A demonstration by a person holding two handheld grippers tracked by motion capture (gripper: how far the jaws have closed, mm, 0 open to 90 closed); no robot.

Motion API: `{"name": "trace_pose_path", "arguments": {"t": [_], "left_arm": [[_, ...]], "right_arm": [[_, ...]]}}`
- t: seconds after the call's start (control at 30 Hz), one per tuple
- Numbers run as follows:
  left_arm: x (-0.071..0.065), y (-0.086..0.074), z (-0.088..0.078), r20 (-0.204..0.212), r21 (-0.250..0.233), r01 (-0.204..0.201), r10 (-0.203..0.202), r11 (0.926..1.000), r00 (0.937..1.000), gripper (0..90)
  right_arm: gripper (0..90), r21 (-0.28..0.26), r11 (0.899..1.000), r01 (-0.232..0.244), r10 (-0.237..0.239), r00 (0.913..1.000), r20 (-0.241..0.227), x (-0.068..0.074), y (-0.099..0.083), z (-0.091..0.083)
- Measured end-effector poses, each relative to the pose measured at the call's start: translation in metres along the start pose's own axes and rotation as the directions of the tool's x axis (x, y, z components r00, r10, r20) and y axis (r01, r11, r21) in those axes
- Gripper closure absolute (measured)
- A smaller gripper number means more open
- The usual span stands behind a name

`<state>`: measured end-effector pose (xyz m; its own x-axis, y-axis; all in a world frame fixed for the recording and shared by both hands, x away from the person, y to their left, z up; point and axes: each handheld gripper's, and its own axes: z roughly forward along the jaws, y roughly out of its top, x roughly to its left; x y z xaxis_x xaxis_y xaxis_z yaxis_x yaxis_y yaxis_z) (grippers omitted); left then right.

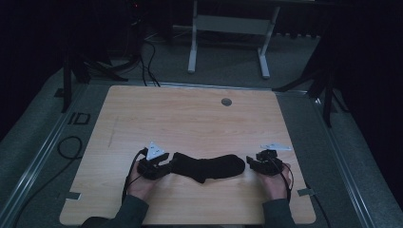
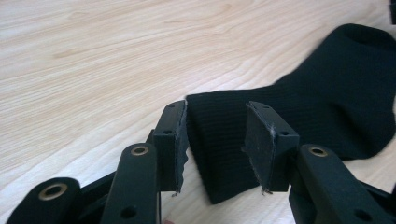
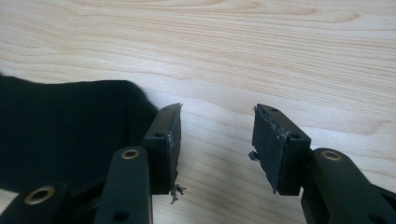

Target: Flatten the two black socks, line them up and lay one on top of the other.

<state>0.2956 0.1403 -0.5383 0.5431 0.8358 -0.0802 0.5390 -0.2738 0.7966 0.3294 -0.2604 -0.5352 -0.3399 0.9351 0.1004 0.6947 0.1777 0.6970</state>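
Here a black ribbed-knit sock (image 1: 209, 166) lies flat near the front edge of the light wooden table (image 1: 190, 118), between both tools. The left gripper (image 2: 217, 140) stands open, its jaws straddling the cuff edge, gripping nothing yet. The right gripper (image 3: 217, 144) is open and empty beside the toe. Likely best: press low, closing on both fabric layers.

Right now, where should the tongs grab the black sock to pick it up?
Probably the cuff end of the black sock, coming in from the person's left. That flat edge already lies between the open jaws of the left tongs, so closing there should catch it. The right tongs are open over bare table, beside the sock's other end.
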Motion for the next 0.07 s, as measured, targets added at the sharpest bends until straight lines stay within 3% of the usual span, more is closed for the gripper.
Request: {"name": "trace_pose_path", "arguments": {"t": [0.07], "left_arm": [[0.001, 0.0, 0.0, -0.008, 0.003, -0.001, 0.001, 1.0, 1.0, 58.5]], "right_arm": [[50.0, -0.004, 1.0, -0.006, 0.006, 0.9998, 0.019, -0.0053, -0.0006, 0.0008]]}}
